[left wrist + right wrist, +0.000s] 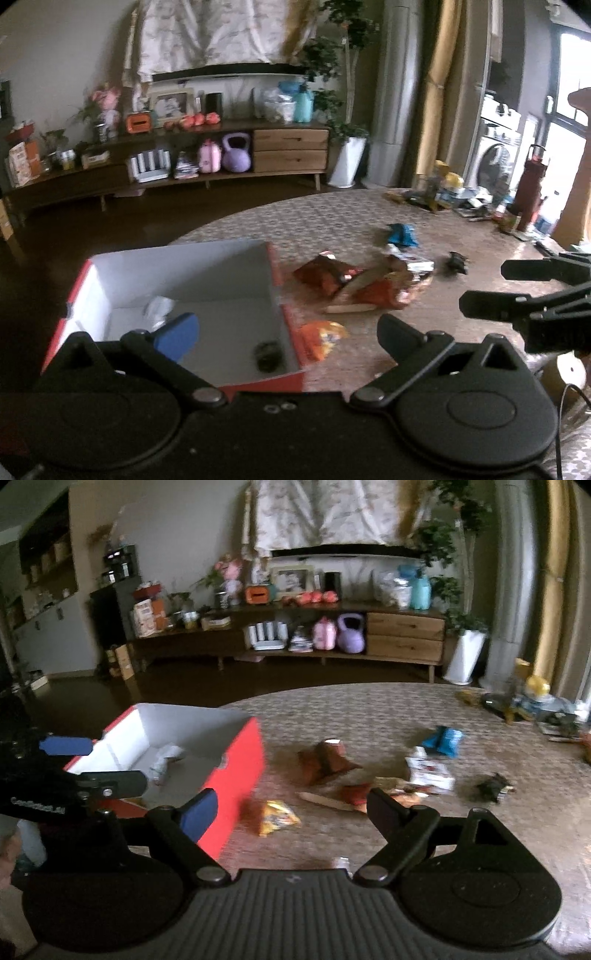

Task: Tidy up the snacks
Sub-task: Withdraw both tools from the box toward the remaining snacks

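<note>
A red box (184, 266) with a white inside stands at the table's left, holding a white wrapped snack (159, 310) and a small dark piece (267, 354). My left gripper (288, 334) is open above the box's near right corner, nothing between its fingers. Right of the box lie an orange packet (321, 338), red-brown bags (328, 275), a white packet (413, 264), a blue packet (402, 234) and a dark wrapper (456, 264). My right gripper (291, 812) is open and empty above the orange packet (277, 816), beside the box (236, 768). The left gripper (116, 763) shows at its left.
Clutter of jars and papers (443, 192) and a dark red flask (532, 188) sit at the table's far right. The round table's far edge (258, 210) drops to a dark floor, with a low wooden cabinet (291, 149) beyond. The right gripper (484, 286) enters at the right.
</note>
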The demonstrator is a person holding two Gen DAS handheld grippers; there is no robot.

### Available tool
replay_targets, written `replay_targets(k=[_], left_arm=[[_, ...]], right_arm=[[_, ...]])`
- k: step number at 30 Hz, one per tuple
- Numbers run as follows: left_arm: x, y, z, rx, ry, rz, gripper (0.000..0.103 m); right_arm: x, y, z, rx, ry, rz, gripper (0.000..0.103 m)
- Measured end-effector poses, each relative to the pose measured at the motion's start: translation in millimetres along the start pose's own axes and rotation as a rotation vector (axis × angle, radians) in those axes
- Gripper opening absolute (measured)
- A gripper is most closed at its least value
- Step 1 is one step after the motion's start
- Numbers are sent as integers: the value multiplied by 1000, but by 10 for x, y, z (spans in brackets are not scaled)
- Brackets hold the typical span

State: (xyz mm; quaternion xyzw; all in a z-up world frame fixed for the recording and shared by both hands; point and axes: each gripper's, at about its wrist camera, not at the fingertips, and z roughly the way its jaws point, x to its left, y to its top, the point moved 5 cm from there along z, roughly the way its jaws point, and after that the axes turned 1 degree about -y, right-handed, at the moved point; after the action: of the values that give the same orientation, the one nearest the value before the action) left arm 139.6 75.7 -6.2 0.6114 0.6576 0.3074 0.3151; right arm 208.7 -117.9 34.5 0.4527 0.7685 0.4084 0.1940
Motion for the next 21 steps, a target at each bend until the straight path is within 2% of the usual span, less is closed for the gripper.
replay_targets(k=[9, 13, 17, 21], left_arm=[[-463, -73, 174, -9, -76, -12, 103], [-682, -116, 339, 27, -98, 0, 103], [-870, -164, 524, 83, -155, -1, 103], [-966, -218, 679, 86, -173, -8, 103]], right_arm=[[-696, -179, -88, 12, -92, 64, 88], [-1021, -242, -74, 19, -142, 103, 88], [-1337, -295, -17, 31, -192, 146, 88], [-1639, -341, 111, 51, -243, 175, 88]])
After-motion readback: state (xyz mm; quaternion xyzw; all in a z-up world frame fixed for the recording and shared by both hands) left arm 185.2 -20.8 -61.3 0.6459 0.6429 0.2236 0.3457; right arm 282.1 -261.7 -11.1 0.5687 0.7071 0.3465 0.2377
